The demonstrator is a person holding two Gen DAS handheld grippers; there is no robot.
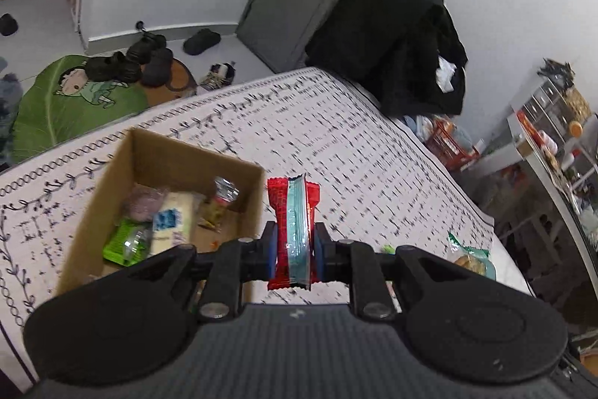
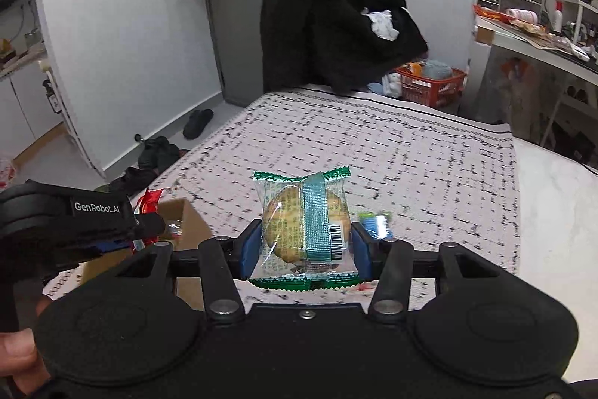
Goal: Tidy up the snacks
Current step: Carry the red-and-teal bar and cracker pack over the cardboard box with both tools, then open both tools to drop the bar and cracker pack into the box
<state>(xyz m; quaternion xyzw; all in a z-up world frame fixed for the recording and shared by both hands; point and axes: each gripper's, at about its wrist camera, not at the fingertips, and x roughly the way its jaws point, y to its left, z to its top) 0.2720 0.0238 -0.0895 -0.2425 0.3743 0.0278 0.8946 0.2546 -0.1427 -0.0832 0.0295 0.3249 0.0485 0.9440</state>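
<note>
My left gripper [image 1: 294,242] is shut on a red snack packet with a teal seam [image 1: 294,230], held edge-up just right of the cardboard box [image 1: 112,182]. The box stands on the patterned bedspread [image 1: 336,144] and holds several snacks, among them a green packet [image 1: 125,243] and a pale packet [image 1: 172,225]. My right gripper [image 2: 305,245] is shut on a clear green-edged packet with a round cake [image 2: 304,230], above the bedspread [image 2: 373,144]. The left gripper [image 2: 86,223] and the box [image 2: 187,219] show at the left of the right wrist view.
A small green and blue snack [image 2: 373,221] lies on the bed by my right gripper. The cake packet [image 1: 471,258] shows at right in the left wrist view. Black coats hang over the bed's far end [image 2: 329,21]. A red basket [image 2: 429,85] and a cluttered desk [image 2: 534,36] stand at right.
</note>
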